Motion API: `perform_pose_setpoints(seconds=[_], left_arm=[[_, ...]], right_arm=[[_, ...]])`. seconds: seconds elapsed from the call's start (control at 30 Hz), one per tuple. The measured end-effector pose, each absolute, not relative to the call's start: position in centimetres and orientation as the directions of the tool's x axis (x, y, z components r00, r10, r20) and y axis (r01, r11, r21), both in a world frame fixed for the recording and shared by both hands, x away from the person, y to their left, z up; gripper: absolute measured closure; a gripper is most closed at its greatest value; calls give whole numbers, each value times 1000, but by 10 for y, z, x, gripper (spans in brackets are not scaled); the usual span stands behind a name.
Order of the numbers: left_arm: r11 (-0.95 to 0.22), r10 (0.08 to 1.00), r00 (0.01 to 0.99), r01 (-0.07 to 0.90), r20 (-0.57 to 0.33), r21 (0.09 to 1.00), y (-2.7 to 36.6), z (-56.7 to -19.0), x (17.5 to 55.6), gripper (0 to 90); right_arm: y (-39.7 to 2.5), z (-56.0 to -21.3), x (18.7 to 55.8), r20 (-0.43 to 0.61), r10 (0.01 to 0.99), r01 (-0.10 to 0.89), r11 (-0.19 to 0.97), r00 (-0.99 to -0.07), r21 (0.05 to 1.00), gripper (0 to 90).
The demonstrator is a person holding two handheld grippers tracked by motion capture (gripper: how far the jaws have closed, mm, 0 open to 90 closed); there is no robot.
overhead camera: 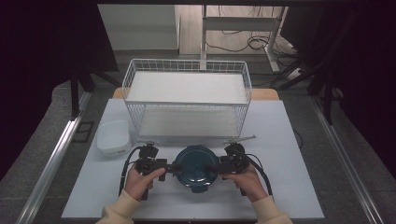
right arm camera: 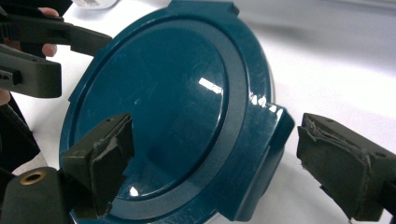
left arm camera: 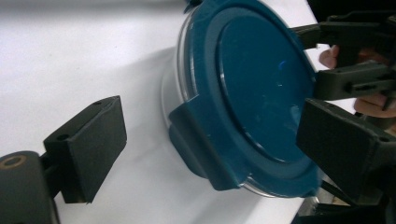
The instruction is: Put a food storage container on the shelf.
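Fingers of both grippers stand released, one set straddling each side latch of the blue-lidded container [overhead camera: 196, 166] near the bench's [overhead camera: 289, 186] front edge, before the wire basket [overhead camera: 187, 95]. The left gripper [overhead camera: 169, 166] and right gripper [overhead camera: 215, 167] face each other across the lid. Closing unevenly could skid or tip the container, I judge, since the bench is smooth. The left gripper view reveals the clear bowl wall [left arm camera: 172, 93] under the lid; the high view adds a white tub [overhead camera: 113, 136].
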State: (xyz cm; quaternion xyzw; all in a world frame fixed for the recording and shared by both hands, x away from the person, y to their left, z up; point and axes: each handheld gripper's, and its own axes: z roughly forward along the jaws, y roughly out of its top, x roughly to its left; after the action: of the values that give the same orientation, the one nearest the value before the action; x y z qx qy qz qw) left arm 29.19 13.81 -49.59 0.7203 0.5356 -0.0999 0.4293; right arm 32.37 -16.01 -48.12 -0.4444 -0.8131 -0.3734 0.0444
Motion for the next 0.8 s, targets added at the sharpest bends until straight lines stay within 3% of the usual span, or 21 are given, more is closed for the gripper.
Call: perform_pose_setpoints(seconds=[0.1, 0.2, 0.3, 0.6, 0.8], left_arm=[[-59, 675, 408, 860, -615, 507, 135, -498, 293, 81], [-36, 622, 386, 883, -681, 468, 130, -504, 293, 91], [-49, 647, 366, 896, -669, 442, 128, -513, 295, 98], [-13, 602, 323, 918, -730, 395, 121, -518, 294, 205], [9, 612, 315, 915, -725, 404, 124, -516, 292, 260]], right_arm=[[-159, -484, 324, 410, 686, 761, 332, -600, 558, 107], [-157, -487, 325, 431, 683, 775, 329, -590, 540, 106], [-158, -491, 326, 471, 673, 796, 309, -570, 521, 103], [-158, -501, 331, 584, 639, 856, 262, -500, 445, 110], [-162, -501, 334, 636, 644, 896, 201, -425, 395, 183]])
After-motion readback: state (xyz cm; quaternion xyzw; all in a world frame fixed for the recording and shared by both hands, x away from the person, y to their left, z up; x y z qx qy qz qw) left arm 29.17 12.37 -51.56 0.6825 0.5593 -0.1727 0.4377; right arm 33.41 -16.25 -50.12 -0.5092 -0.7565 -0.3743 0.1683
